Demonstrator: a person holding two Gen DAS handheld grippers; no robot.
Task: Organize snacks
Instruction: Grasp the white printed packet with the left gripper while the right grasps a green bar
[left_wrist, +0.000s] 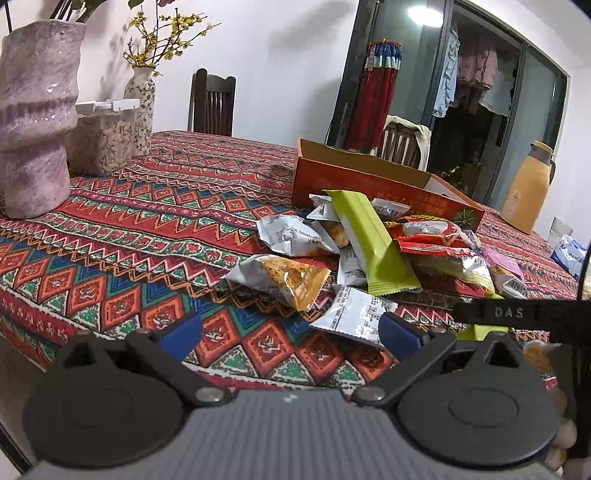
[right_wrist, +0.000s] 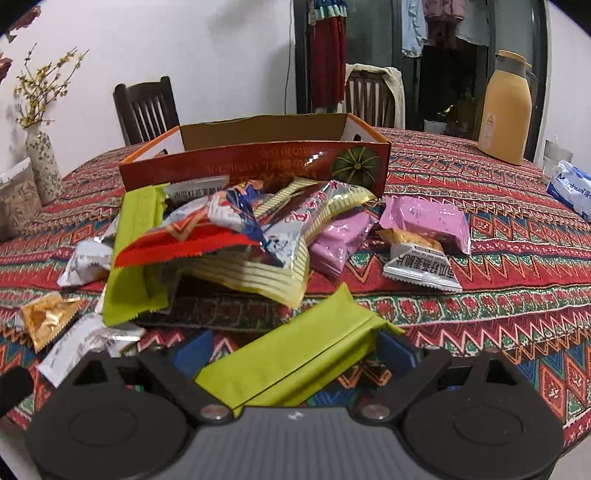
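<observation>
A heap of snack packets (right_wrist: 236, 236) lies on the patterned tablecloth in front of an open orange cardboard box (right_wrist: 240, 162). My right gripper (right_wrist: 295, 350) is open, low over the near side of the heap. A long green packet (right_wrist: 295, 350) lies slanted between its blue pads, and I see no pad pressing on it. My left gripper (left_wrist: 291, 328) is open and holds nothing. It hovers near the table's edge, and a silver packet (left_wrist: 354, 314) lies just ahead of its right finger. In the left wrist view the heap (left_wrist: 369, 240) and the box (left_wrist: 369, 177) lie beyond.
At the left stand a pink vase (left_wrist: 33, 122), a clear jar of seeds (left_wrist: 103, 144) and a flowered vase (left_wrist: 142, 107). An orange thermos (right_wrist: 506, 110) and a blue tissue pack (right_wrist: 570, 188) are at the far right. Wooden chairs stand behind the table.
</observation>
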